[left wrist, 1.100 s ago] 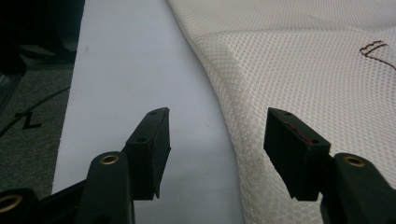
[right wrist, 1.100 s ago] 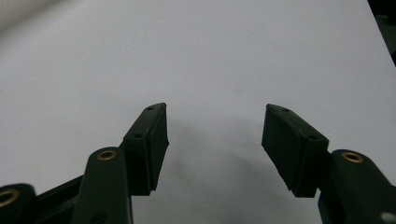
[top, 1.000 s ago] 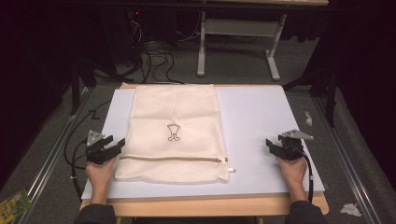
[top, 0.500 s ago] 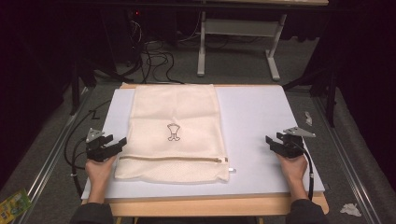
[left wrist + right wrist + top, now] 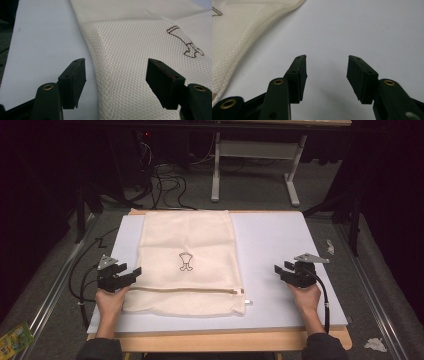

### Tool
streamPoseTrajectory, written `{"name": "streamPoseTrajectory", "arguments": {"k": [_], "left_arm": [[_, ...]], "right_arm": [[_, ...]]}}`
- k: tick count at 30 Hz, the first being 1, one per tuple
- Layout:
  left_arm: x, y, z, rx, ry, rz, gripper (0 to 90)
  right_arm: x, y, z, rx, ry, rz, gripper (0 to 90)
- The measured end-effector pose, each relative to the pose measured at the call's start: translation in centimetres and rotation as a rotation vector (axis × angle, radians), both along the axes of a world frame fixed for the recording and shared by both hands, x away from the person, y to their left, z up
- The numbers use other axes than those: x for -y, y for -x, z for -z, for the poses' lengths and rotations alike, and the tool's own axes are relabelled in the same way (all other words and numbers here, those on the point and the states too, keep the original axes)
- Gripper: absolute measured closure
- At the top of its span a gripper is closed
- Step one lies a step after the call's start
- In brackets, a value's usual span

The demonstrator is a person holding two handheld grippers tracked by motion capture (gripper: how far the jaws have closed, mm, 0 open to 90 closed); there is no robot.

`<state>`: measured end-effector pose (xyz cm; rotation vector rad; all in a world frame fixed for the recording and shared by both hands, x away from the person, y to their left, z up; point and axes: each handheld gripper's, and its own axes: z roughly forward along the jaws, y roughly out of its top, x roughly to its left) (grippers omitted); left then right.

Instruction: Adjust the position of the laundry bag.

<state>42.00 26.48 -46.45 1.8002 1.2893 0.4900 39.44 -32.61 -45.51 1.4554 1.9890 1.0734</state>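
High view: flat mesh bag [image 5: 187,262] zipped shut, contents unseen; left tool [image 5: 131,273] and right tool [image 5: 278,270] open

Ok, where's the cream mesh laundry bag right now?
In the high view the cream mesh laundry bag lies flat on the white board's left half, its near left edge beside the left gripper.

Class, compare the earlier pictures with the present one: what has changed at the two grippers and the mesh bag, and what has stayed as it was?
The left gripper has just been opening its jaws at the mesh bag's left edge, gripping nothing. The right gripper has just been closing partly over the bare white board, nothing between its jaws. The bag stayed flat.
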Motion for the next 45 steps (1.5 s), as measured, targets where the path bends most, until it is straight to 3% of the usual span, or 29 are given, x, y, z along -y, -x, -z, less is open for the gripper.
{"name": "streamPoseTrajectory", "arguments": {"k": [7, 13, 21, 29, 31, 37, 42, 45], "left_arm": [[0.3, -0.3, 0.0, -0.059, -0.013, 0.000, 30.4], [0.3, -0.3, 0.4, -0.085, -0.026, 0.002, 30.3], [0.9, -0.2, 0.8, -0.099, -0.038, 0.018, 31.8], [1.3, -0.6, 0.9, -0.114, -0.039, 0.014, 36.8], [1.4, -0.6, 0.9, -0.115, -0.041, 0.010, 38.1], [1.6, -0.8, 1.0, -0.117, -0.047, 0.003, 43.6], [1.6, -0.9, 1.0, -0.114, -0.038, -0.004, 45.7], [1.7, -1.0, 1.2, -0.131, -0.043, 0.004, 47.2]], "right_arm": [[-1.7, -0.2, 0.1, -0.037, -0.019, -0.047, 50.8], [-4.1, -0.8, 0.0, -0.083, 0.000, -0.108, 48.0], [-6.0, -1.2, 0.5, -0.111, -0.033, -0.156, 47.1], [-8.7, -2.1, 0.9, -0.158, -0.028, -0.226, 47.4], [-9.3, -2.1, 0.8, -0.151, -0.022, -0.241, 47.2], [-10.4, -2.4, 0.2, -0.146, -0.030, -0.256, 47.1], [-11.1, -2.7, 0.3, -0.173, -0.022, -0.260, 46.9], [-11.9, -3.1, 0.7, -0.199, -0.010, -0.265, 48.2]]}}
